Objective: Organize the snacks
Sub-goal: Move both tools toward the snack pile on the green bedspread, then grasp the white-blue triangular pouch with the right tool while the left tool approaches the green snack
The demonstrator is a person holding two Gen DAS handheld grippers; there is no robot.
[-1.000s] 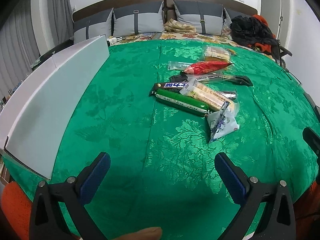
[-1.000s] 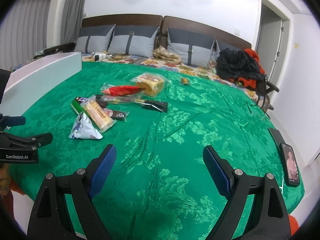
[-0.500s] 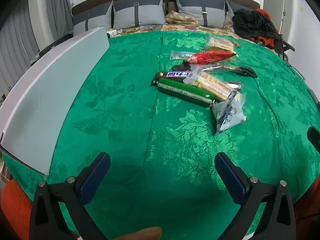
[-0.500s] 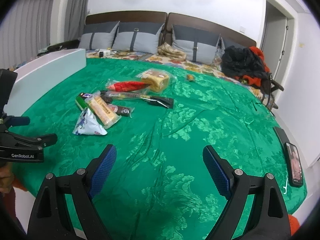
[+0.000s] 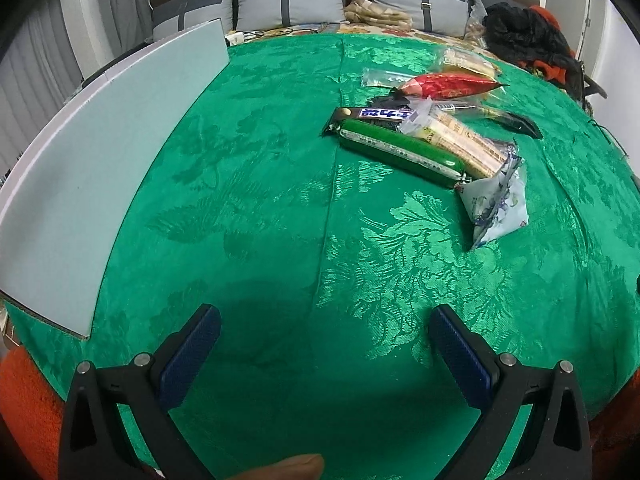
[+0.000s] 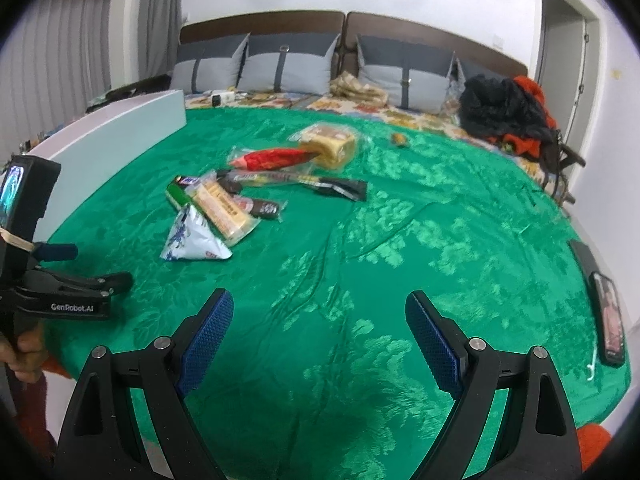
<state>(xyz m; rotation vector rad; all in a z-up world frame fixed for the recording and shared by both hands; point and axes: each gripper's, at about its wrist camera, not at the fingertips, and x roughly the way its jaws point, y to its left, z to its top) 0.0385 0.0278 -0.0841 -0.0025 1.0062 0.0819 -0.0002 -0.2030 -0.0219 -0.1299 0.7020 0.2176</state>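
A bed spread with a green patterned cover point(image 5: 248, 208) carries the snacks point(image 5: 424, 136) in a loose pile toward its middle, nearer the headboard end. A pale flat board point(image 5: 100, 184) lies along the bed's left edge; grey pillows point(image 6: 288, 66) line the headboard. The left hand-held gripper point(image 5: 324, 344) and right hand-held gripper point(image 6: 320, 332) hover over the near edge, jaws apart, empty.

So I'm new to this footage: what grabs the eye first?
The green cloth fills the scene, with a heap of snacks toward its left. A white box lines the left edge and a phone lies far right. Both grippers hover open.
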